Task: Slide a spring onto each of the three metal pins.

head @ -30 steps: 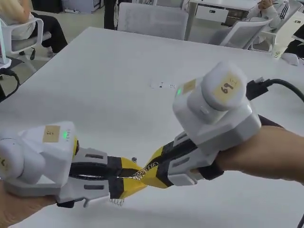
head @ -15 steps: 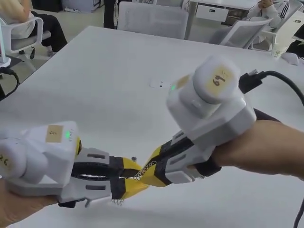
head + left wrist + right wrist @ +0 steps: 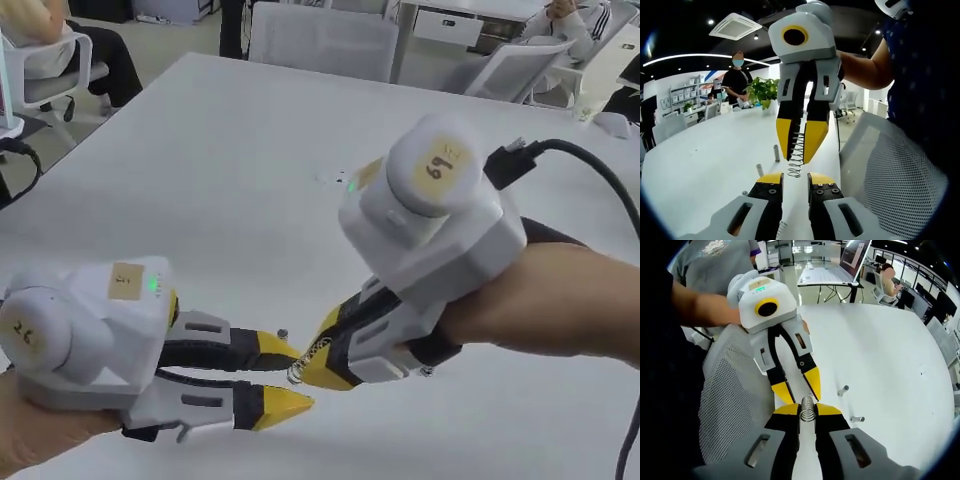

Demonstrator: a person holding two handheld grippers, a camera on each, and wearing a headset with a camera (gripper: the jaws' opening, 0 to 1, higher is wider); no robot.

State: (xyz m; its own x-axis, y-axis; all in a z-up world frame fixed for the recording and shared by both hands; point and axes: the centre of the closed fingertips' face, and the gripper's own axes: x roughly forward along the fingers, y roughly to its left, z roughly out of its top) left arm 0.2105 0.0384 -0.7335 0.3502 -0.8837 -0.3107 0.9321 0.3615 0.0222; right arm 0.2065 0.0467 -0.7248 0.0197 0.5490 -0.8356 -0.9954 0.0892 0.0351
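Our right gripper (image 3: pixel 796 158) pinches the spring (image 3: pixel 807 409), its end coils poking free; our left gripper (image 3: pixel 300 377) gapes empty just beside it; a pin (image 3: pixel 776 152) stands nearby on the bare table (image 3: pixel 250 180); we should line the coil's axis up with that pin, lower gently, then release.

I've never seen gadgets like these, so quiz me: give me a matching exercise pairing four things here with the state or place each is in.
Things:
1. left gripper
2. right gripper
3. spring
4. metal pins

States or places:
A. pinched between two yellow tips
B. on the white table, apart from both grippers
C. jaws apart, nothing between them
D. jaws shut on something

Pairs: 1-C, 2-D, 3-A, 4-B.
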